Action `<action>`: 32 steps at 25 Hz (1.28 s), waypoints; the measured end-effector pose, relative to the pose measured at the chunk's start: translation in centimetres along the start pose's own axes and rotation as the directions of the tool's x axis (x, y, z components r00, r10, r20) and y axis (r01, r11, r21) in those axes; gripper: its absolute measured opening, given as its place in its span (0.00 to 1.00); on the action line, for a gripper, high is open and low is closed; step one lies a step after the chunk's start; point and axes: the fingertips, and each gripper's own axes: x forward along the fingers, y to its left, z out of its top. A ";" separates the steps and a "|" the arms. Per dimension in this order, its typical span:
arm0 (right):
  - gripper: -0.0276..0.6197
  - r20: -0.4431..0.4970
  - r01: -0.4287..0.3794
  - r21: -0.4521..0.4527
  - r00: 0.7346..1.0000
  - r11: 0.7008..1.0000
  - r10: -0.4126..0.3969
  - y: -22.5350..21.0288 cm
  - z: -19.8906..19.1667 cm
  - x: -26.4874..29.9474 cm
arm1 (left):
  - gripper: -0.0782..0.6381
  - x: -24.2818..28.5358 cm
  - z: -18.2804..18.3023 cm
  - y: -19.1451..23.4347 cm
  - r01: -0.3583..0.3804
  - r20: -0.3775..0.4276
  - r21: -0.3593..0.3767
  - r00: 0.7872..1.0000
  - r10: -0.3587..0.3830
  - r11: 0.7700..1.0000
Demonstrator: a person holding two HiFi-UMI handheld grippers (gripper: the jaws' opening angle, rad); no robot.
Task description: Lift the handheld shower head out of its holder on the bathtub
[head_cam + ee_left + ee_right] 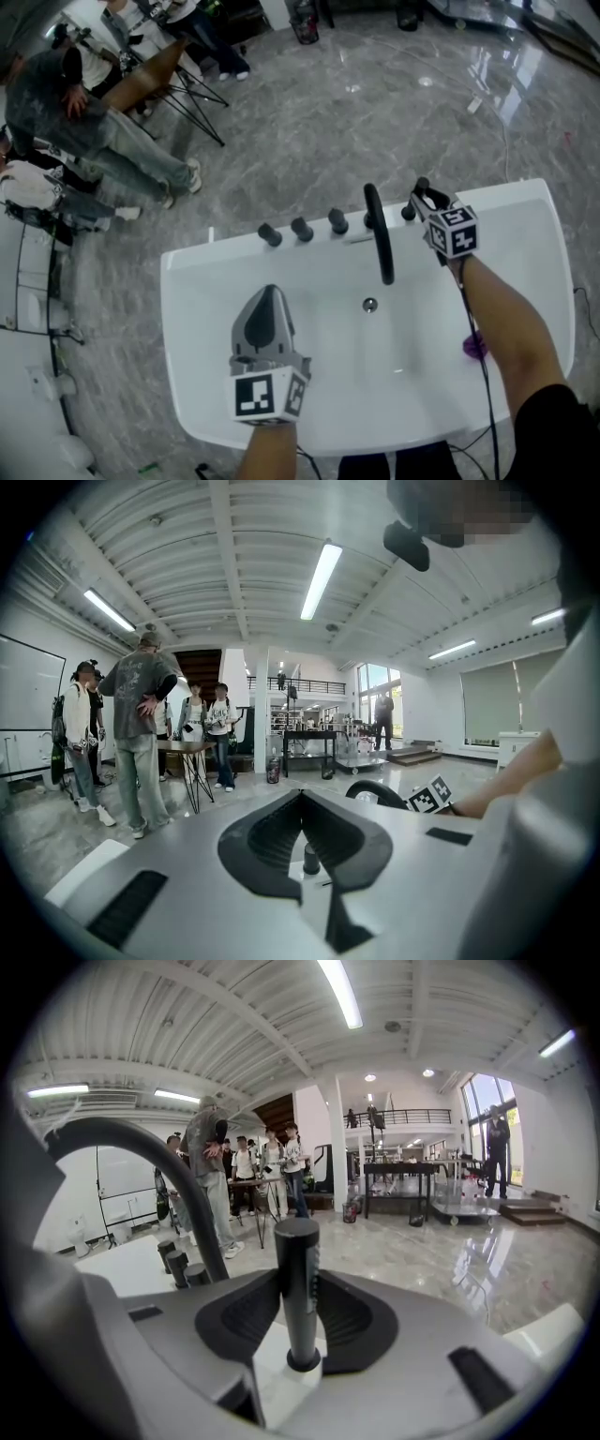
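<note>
The handheld shower head (298, 1288) is a black upright cylinder standing in its holder on the white bathtub (192, 281) deck, at the right end of the tap row. My right gripper (298, 1283) has a jaw on each side of it, and both pads touch the cylinder. In the head view that right gripper (420, 194) covers most of the shower head. My left gripper (270, 292) hovers over the tub's basin, jaws shut with nothing between them. In the left gripper view, the left gripper (300, 797) points toward the tap row.
A black arched spout (380, 234) rises just left of the right gripper. Three black knobs (302, 228) line the deck to its left. A drain (369, 305) sits in the basin. Several people and a folding table (141, 80) stand on the marble floor beyond.
</note>
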 end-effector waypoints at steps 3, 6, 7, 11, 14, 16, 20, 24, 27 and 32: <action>0.24 0.074 0.007 0.010 0.997 1.000 -0.008 -0.2 1.7 -0.7 | 0.12 -0.3 -0.1 0.2 -0.003 0.004 0.000 1.000 0.003 1.000; 0.24 0.111 0.000 0.008 0.994 1.000 -0.001 -0.3 3.8 -1.4 | 0.12 -0.5 0.1 0.4 -0.008 0.011 0.001 1.000 0.008 1.000; 0.24 0.105 -0.001 0.000 0.994 1.000 0.001 -0.4 3.9 -1.7 | 0.12 -0.5 0.3 0.4 -0.007 0.012 -0.001 1.000 0.007 1.000; 0.24 0.080 0.004 -0.015 0.997 1.000 -0.003 -0.6 4.2 -3.1 | 0.12 -0.6 1.2 -0.3 0.011 0.016 -0.014 1.000 -0.011 1.000; 0.24 0.070 0.001 -0.021 0.998 1.000 0.001 0.1 4.7 -4.6 | 0.12 -0.9 2.9 -1.2 0.036 0.032 -0.001 0.999 -0.036 0.999; 0.24 0.077 -0.003 -0.025 0.997 1.000 0.005 0.7 5.4 -5.9 | 0.12 -1.2 4.2 -1.8 0.047 0.046 0.008 0.998 -0.048 0.999; 0.24 0.117 -0.011 -0.029 0.993 1.000 0.014 1.5 8.2 -8.4 | 0.12 -2.2 6.6 -2.8 0.063 0.063 0.031 0.996 -0.065 0.998; 0.24 0.147 -0.016 -0.019 0.989 1.000 0.019 2.1 10.1 -10.8 | 0.12 -3.0 7.6 -3.2 0.075 0.053 0.084 0.995 -0.080 0.994; 0.24 0.172 -0.017 -0.009 0.985 1.000 0.018 2.5 11.7 -12.7 | 0.12 -3.6 9.2 -3.5 0.095 0.063 0.129 0.993 -0.104 0.987; 0.24 0.192 -0.020 -0.024 0.981 0.999 0.025 3.9 14.0 -15.8 | 0.12 -5.7 11.7 -3.7 0.100 0.074 0.131 0.991 -0.110 0.986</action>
